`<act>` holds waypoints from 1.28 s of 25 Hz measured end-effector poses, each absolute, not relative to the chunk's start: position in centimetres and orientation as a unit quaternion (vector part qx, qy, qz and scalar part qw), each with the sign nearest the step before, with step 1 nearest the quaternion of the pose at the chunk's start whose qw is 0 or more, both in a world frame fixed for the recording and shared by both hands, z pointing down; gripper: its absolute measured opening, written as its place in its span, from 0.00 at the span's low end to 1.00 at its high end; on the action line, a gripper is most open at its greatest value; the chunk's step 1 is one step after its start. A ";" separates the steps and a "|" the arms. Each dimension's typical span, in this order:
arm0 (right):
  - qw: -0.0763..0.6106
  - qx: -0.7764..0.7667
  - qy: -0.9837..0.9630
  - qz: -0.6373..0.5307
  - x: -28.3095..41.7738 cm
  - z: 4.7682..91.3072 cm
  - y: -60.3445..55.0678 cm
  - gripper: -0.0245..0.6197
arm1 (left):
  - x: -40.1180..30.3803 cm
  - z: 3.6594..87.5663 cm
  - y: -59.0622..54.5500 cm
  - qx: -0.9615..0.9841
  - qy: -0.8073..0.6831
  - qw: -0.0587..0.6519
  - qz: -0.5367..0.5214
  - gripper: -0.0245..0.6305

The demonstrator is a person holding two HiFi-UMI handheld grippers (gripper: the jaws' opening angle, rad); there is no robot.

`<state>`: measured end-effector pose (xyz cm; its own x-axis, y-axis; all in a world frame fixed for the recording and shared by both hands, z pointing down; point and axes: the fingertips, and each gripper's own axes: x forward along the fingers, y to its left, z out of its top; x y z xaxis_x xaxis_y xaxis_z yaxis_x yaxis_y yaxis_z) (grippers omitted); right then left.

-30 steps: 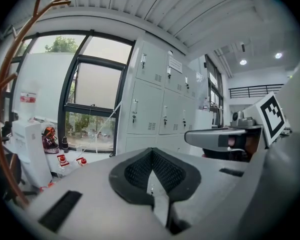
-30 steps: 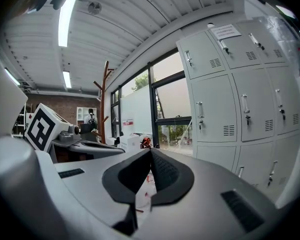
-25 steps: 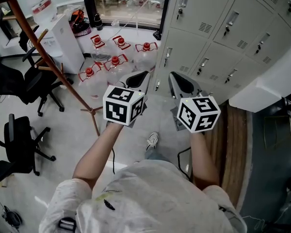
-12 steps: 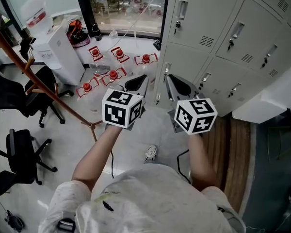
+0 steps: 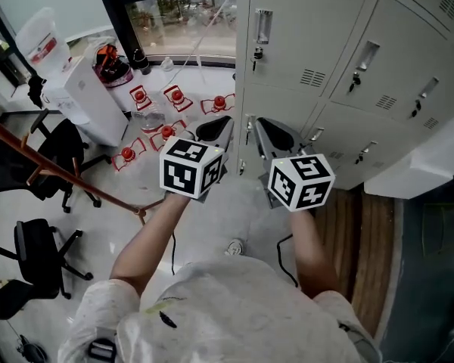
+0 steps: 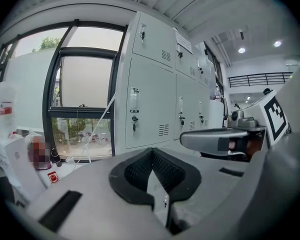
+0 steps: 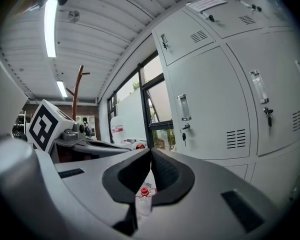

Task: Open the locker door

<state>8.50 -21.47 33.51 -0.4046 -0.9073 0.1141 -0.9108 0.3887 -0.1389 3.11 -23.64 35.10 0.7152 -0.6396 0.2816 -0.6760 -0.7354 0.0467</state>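
A bank of grey lockers (image 5: 348, 59) fills the upper right of the head view. Its end door (image 5: 287, 40) is closed, with a recessed handle (image 5: 263, 27) and a key lock (image 5: 257, 52) near its left edge. Both grippers are held side by side in front of the lower lockers, apart from them. The left gripper (image 5: 225, 121) is shut and holds nothing, and so is the right gripper (image 5: 259, 122). In the left gripper view, the left gripper (image 6: 151, 152) points at the closed door (image 6: 150, 109). The right gripper (image 7: 151, 151) sees the same door (image 7: 215, 109) and its handle (image 7: 183, 107) from the side.
A white water dispenser (image 5: 87, 97) stands left of the lockers under the window. Several red-capped water bottles (image 5: 170, 97) lie on the floor beside it. A wooden coat-rack pole (image 5: 60, 176) crosses the left side, and black office chairs (image 5: 30, 252) stand there too.
Both grippers and the person have moved closer to the lockers, which now loom larger and more central. The jaws of both stay shut.
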 end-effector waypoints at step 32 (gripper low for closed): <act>-0.002 0.581 -0.812 0.047 12.8 30.1 -33.1 0.04 | 8.2 32.5 -37.2 0.943 -0.317 0.060 0.078 0.05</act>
<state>12.78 -33.14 30.08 -0.3241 -0.9446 0.0516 -0.9443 0.3198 -0.0779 8.15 -37.17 32.53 0.7875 -0.5879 0.1852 -0.6066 -0.7924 0.0643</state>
